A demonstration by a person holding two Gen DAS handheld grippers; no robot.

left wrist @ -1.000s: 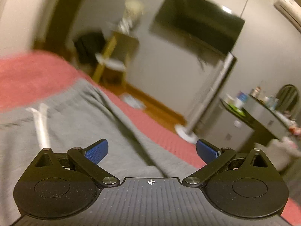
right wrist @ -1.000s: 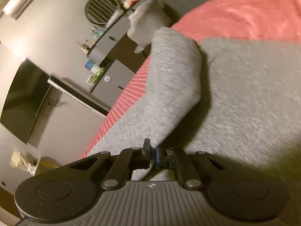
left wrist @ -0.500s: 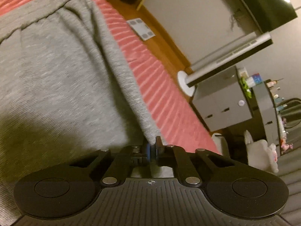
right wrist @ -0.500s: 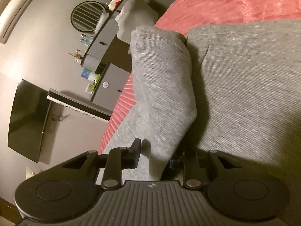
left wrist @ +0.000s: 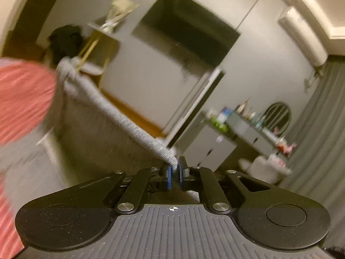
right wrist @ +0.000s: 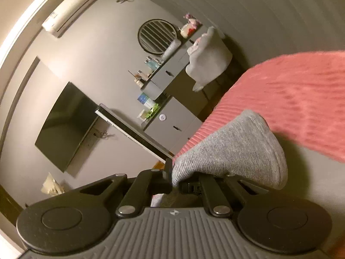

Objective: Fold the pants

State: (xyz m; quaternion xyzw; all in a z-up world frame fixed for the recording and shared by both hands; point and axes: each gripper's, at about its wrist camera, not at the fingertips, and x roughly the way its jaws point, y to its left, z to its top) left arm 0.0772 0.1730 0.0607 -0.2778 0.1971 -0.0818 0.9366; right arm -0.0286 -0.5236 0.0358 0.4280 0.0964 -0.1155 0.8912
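Observation:
The grey pants [left wrist: 120,116] lie on a red bedspread [left wrist: 21,95]. My left gripper [left wrist: 175,170] is shut on a ribbed edge of them, and that edge rises taut from the bed to the blue pads. In the right wrist view a folded hump of the same grey pants [right wrist: 232,149] bulges just ahead of my right gripper [right wrist: 175,177]. Its jaws are closing, with the cloth pinched between them; the right finger is hidden under fabric. The red bedspread [right wrist: 291,99] spreads beyond.
A dark TV [left wrist: 185,30] hangs on the grey wall, with a grey dresser [right wrist: 170,118] carrying bottles beside it. A chair draped in white [right wrist: 209,62] stands by the bed's far corner. Grey curtains [left wrist: 319,151] hang on the right.
My left gripper went from wide open to shut on the pants' edge and lifted it off the bed. The right gripper opened briefly, pinched the cloth again and rose.

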